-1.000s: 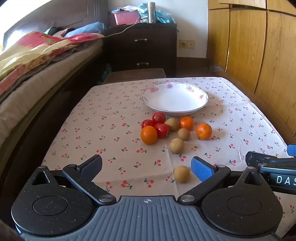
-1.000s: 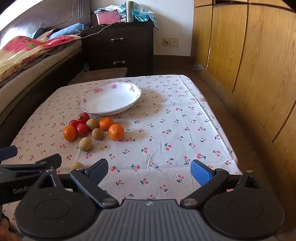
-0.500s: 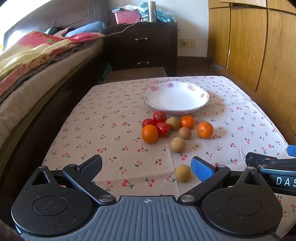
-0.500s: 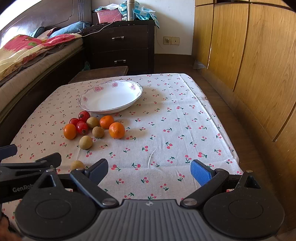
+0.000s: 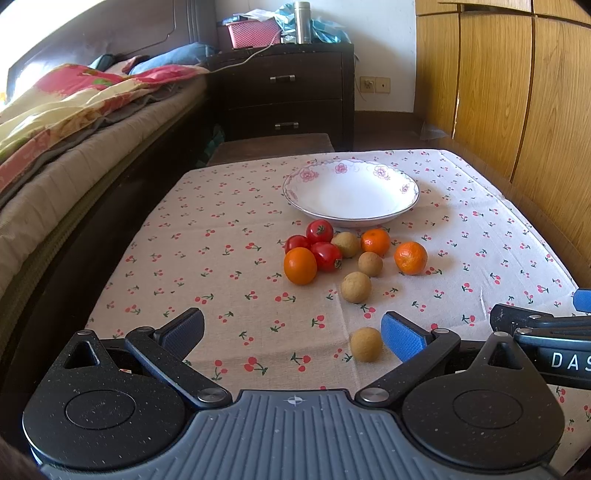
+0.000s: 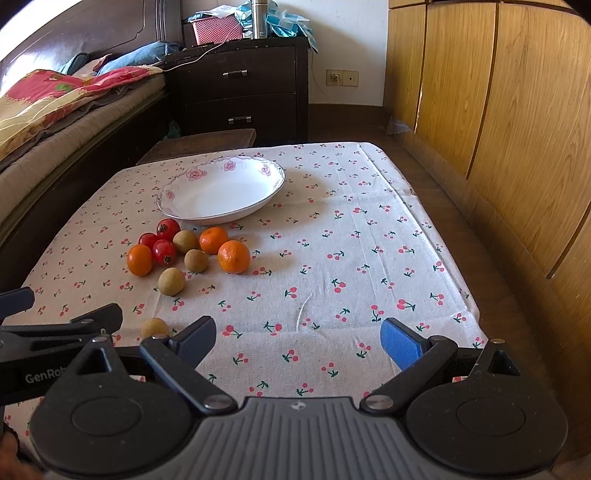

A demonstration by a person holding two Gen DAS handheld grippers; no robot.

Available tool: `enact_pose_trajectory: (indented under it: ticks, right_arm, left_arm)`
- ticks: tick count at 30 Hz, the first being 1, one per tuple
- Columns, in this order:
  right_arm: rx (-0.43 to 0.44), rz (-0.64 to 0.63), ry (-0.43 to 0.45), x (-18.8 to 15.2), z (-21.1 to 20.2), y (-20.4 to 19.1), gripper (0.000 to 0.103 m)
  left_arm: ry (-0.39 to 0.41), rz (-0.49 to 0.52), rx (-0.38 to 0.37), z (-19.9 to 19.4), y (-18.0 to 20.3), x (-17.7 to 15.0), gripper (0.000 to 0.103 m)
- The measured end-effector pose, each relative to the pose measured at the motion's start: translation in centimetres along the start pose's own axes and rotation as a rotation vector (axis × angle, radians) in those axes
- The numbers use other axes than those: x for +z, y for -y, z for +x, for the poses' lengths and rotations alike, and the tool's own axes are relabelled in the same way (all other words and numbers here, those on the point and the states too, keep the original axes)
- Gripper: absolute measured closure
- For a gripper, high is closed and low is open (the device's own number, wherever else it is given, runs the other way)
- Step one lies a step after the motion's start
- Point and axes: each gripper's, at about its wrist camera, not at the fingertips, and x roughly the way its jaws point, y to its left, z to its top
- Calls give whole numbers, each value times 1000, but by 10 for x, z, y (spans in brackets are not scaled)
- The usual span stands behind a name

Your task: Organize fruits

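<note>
My left claw (image 5: pixel 291 334) and right claw (image 6: pixel 298 338): both spread, holding nothing. Cherry-print worktop (image 5: pixel 229 258): 1 brown fruit (image 5: pixel 365 344) just beside my left claw's blue pad; farther, a cluster of 3 oranges (image 5: pixel 300 266), 3 tomatoes (image 5: pixel 319 230) and 3 more brown fruits; then an empty floral plate (image 5: pixel 351 194). Beyond: bed (image 5: pixel 74 122) left, dark dresser (image 5: pixel 288 92), wooden wardrobe (image 5: pixel 517 92) right.

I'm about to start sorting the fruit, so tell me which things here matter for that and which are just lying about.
For the job:
- white bowl, nothing in it
- three oranges
- three tomatoes
- four brown fruits, one apart nearest the left hand-held gripper
- right hand-held gripper

Lying about:
- pink basket and steel flask on the dresser
- bed
</note>
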Motion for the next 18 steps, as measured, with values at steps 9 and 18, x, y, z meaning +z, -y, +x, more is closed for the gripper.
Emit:
enact_pose_trajectory:
  ticks: [9,18]
  right_arm:
    - [0,1,-1,-1,0,0,7]
    - [0,3,-4,-1,1,1,7]
  left_arm:
    - [0,4,2,0,0,0,0]
    - [0,7,4,0,0,0,0]
